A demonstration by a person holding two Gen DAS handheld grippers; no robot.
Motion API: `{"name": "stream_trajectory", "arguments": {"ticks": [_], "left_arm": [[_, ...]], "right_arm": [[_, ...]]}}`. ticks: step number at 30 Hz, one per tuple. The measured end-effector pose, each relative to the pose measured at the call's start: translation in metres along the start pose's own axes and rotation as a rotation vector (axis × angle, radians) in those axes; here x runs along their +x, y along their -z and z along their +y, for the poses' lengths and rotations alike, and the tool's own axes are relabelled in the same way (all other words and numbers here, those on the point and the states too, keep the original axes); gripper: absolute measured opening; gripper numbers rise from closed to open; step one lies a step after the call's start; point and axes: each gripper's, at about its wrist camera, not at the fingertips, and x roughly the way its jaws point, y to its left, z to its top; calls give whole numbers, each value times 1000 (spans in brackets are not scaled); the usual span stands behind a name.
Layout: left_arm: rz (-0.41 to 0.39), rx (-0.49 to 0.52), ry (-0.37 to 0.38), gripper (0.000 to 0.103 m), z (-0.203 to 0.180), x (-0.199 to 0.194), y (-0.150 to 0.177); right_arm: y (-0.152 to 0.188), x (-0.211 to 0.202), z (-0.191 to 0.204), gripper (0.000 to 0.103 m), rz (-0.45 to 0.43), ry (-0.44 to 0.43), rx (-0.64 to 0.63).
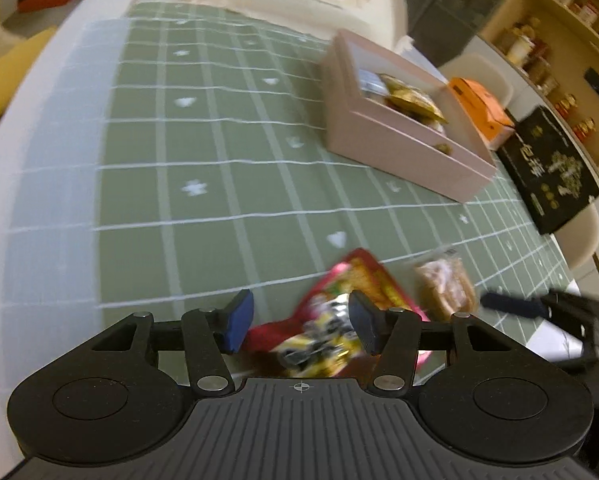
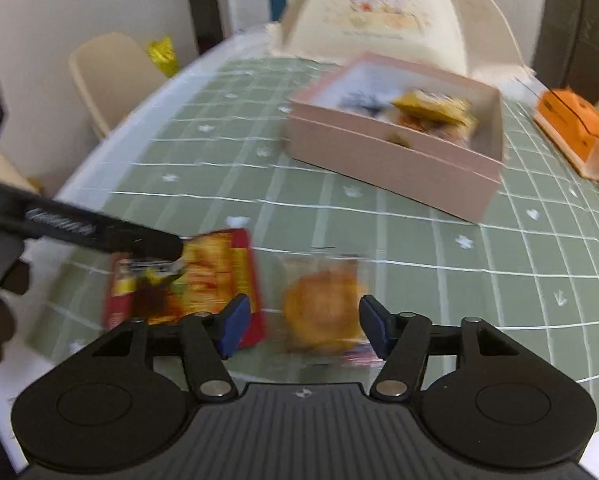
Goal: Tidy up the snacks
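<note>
A red and yellow snack packet (image 1: pixel 339 312) lies on the green checked tablecloth, and my left gripper (image 1: pixel 299 322) is open with its fingers on either side of the packet's near end. The packet also shows in the right wrist view (image 2: pixel 203 276), with the left gripper's black finger (image 2: pixel 99 232) over it. A clear-wrapped round pastry (image 2: pixel 323 312) lies beside the packet; my right gripper (image 2: pixel 305 328) is open around it. The pastry shows in the left wrist view (image 1: pixel 445 288). A pink open box (image 2: pixel 395 160) holding several snacks stands further back, also in the left wrist view (image 1: pixel 399 140).
An orange box (image 2: pixel 575 136) sits right of the pink box, also in the left wrist view (image 1: pixel 479 108). A black box (image 1: pixel 551 168) lies at the table's right edge. A cream chair (image 2: pixel 395 8) stands behind the table. Shelves (image 1: pixel 559 32) fill the far right.
</note>
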Motion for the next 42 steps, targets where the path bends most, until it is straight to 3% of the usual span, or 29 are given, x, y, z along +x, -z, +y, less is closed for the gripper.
{"name": "stream_trajectory", "arguments": {"ticks": [4, 6, 8, 12, 14, 20, 24, 26, 28, 31, 37, 42], "left_arm": [[2, -48, 18, 55, 13, -2, 3], [7, -64, 45, 55, 13, -2, 4], [14, -76, 60, 54, 11, -1, 6], [32, -68, 92, 54, 5, 0, 10], [32, -64, 103, 54, 4, 0, 11], [39, -47, 139, 53, 7, 5, 10], [99, -66, 253, 55, 5, 16, 7], [126, -61, 256, 57, -4, 14, 4], [100, -13, 291, 56, -18, 4, 0], [73, 50, 384, 56, -33, -6, -6], [131, 92, 253, 56, -40, 38, -4], [107, 63, 303, 56, -40, 34, -6]], "right_arm": [[10, 3, 19, 65, 82, -200, 48], [14, 13, 30, 64, 126, -249, 53], [11, 24, 35, 61, 130, -214, 35], [-4, 34, 23, 59, 53, -65, 0], [-9, 37, 12, 59, 55, -39, 20], [4, 26, 1, 55, 81, -41, 53], [15, 23, 10, 55, 69, -46, 40], [18, 23, 14, 47, 59, -32, 18], [17, 22, 10, 40, 65, -52, 20], [18, 20, 1, 39, 69, -49, 37], [27, 13, -7, 39, 53, -59, 27], [32, 10, -8, 39, 33, -62, 30]]}}
